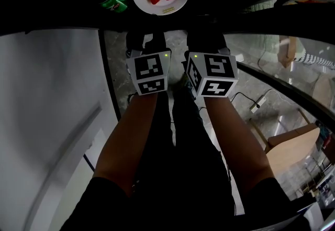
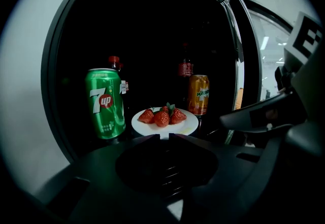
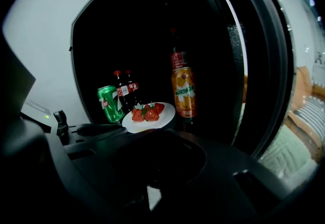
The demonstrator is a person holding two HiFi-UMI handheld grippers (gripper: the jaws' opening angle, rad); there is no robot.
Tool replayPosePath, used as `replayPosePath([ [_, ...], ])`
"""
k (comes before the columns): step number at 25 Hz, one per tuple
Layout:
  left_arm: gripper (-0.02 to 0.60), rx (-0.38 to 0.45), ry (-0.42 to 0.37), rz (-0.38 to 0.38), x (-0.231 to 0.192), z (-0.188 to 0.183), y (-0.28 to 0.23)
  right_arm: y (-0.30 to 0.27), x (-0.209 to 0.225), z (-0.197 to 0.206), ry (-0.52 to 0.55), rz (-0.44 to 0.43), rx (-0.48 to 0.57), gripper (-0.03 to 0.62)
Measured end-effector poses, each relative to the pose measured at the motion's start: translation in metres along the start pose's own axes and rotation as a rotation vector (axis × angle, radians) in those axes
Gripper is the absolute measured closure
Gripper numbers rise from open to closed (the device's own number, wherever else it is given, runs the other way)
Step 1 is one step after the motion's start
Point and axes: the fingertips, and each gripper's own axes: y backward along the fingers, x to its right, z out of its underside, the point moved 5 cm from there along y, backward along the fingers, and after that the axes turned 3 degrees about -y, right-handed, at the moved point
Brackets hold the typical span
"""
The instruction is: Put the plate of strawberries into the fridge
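Standing open, the fridge [image 2: 61, 65] holds the plate [image 2: 189, 125] of strawberries [image 2: 161, 116] on its shelf, between a green can [image 2: 105, 103] and an orange can [image 2: 198, 95]. The plate lies straight ahead of both tongs, seemingly nearer the left tongs [image 2: 163, 136]. Left and right tongs [image 3: 155, 134] are closed, empty and clear of it.

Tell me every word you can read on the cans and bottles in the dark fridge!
"7up": on the tall green metal can.
"Mirinda": on the orange metal can.
Small print low on the green can: too small to read.
Red labels on the dark bottles: too blurred to read.
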Motion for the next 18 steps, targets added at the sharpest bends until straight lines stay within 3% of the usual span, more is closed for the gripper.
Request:
replayPosePath([
  [18,0.535,0.034,0.046,0.003,-0.021,-0.014,-0.006,-0.008,-0.005,-0.016,0.016,0.023,0.057,0.589],
])
